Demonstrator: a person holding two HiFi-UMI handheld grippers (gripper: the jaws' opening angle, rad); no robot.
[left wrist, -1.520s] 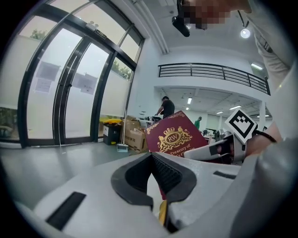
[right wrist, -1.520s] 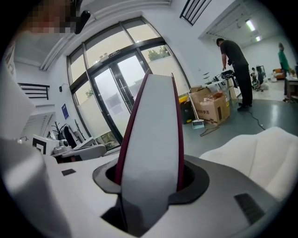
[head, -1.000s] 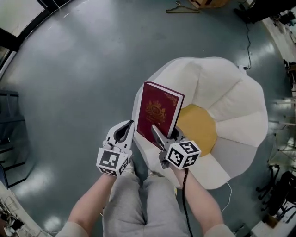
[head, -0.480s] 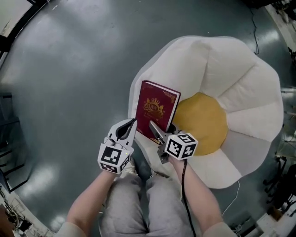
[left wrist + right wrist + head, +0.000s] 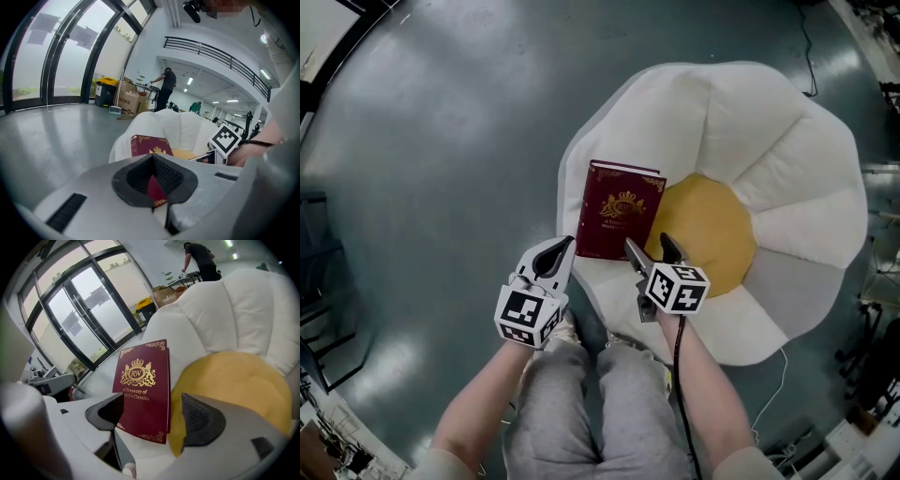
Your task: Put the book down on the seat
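A dark red book with gold print lies flat on the seat, half on a white petal and half on the yellow centre cushion. My right gripper sits just behind the book's near edge. Its jaws are opening and stand wide, and the pads touch nothing. In the right gripper view the book lies between and beyond the two pads of the right gripper. My left gripper hovers beside the book's near left corner, shut and holding nothing. The left gripper view shows the book past the closed jaws.
The flower-shaped seat stands on a grey polished floor. The person's grey-trousered legs are right below the grippers, and a black cable runs along the right forearm. Cardboard boxes and people stand far off by the glass doors.
The book was upright in the right gripper. It has come down flat onto the seat, and the right jaws have spread and let it go. The left gripper has barely moved.
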